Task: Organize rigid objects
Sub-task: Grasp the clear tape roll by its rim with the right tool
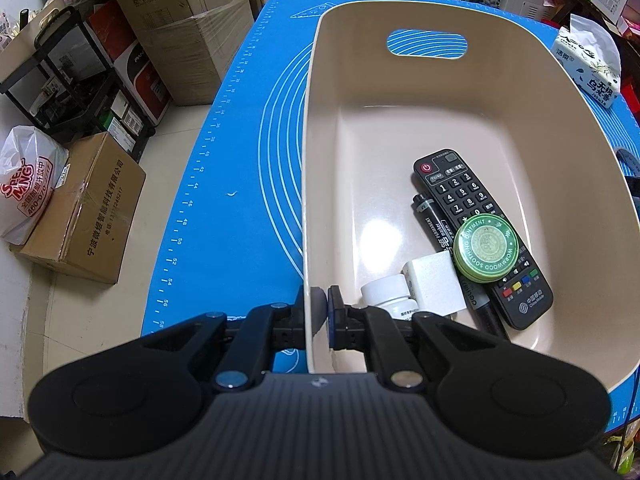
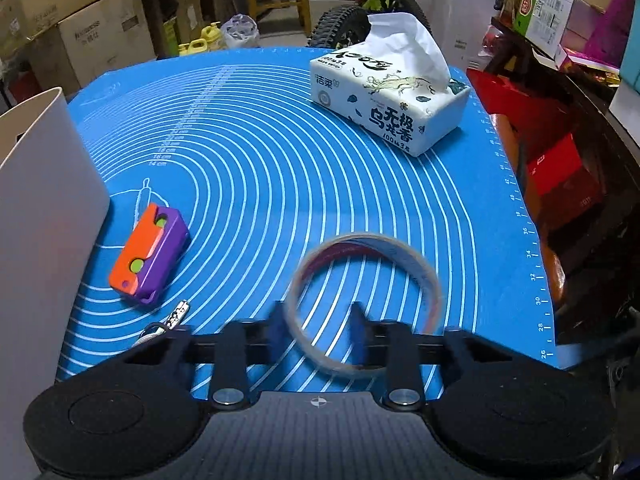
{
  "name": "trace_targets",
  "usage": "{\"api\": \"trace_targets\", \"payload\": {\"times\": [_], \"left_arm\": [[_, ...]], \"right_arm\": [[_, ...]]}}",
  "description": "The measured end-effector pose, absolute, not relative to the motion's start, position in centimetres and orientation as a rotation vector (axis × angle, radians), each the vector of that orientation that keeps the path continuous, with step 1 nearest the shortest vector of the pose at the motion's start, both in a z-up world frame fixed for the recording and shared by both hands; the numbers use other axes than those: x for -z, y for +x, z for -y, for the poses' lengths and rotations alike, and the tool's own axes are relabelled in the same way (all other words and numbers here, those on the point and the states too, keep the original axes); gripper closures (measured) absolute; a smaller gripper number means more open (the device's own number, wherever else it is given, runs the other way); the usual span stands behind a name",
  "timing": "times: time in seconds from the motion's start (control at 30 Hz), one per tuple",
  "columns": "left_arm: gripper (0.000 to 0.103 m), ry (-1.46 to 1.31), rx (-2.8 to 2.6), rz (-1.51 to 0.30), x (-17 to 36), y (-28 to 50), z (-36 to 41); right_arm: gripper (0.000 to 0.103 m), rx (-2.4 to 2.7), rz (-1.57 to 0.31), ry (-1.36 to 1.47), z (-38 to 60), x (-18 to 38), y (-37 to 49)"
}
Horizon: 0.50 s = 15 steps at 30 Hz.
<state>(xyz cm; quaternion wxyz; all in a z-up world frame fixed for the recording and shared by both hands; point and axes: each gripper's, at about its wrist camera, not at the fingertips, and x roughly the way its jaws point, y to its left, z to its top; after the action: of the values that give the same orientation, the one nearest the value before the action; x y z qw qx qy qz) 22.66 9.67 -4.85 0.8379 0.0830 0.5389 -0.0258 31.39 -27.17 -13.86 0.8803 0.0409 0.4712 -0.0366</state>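
In the left wrist view, the left gripper (image 1: 318, 312) sits at six o'clock, its jaws clamped narrow on the near wall of the beige bin (image 1: 580, 168), one finger outside and one inside. Just past the inner finger, at about five o'clock, a white bottle (image 1: 386, 292) lies on the bin floor beside a white charger block (image 1: 434, 280). Touching these, a black marker (image 1: 436, 232) runs toward twelve o'clock, and a black remote (image 1: 460, 196) lies alongside it with a green ointment tin (image 1: 486, 248) resting on top. The bin stands on a blue mat (image 1: 224, 200). At two o'clock, far off, a tissue pack (image 1: 588, 68) sits on the mat.

In the right wrist view, the right gripper (image 2: 318, 328) is at six o'clock with its jaws at a middling gap. The near arc of a tape roll (image 2: 416, 268) lies on the mat between the fingers; motion blur hides whether the pads press on it. At nine o'clock a key (image 2: 176, 314) lies just beside the left finger, and beyond it an orange and purple block (image 2: 150, 254) rests near the bin's outer wall. The tissue pack stands far at one o'clock.
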Motion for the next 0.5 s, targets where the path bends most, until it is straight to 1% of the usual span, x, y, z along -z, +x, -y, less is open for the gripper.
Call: {"api": "trace_targets", "payload": {"times": [0.17,0.37,0.5], "left_arm": [[0.093,0.176,0.055,-1.140,4.9,22.6,-9.7],[0.093,0.177,0.054,-1.140,4.9,22.6,-9.7],[0.093,0.177,0.054,-1.140,4.9,22.7,-9.7]], "right_arm": [[0.085,0.087,-0.947,0.070,27.0,13.3,30.7],[0.086,0.113,-0.873,0.074,26.3,11.6,29.6],[0.086,0.091,-0.812,0.055,24.8,9.4,28.7]]}}
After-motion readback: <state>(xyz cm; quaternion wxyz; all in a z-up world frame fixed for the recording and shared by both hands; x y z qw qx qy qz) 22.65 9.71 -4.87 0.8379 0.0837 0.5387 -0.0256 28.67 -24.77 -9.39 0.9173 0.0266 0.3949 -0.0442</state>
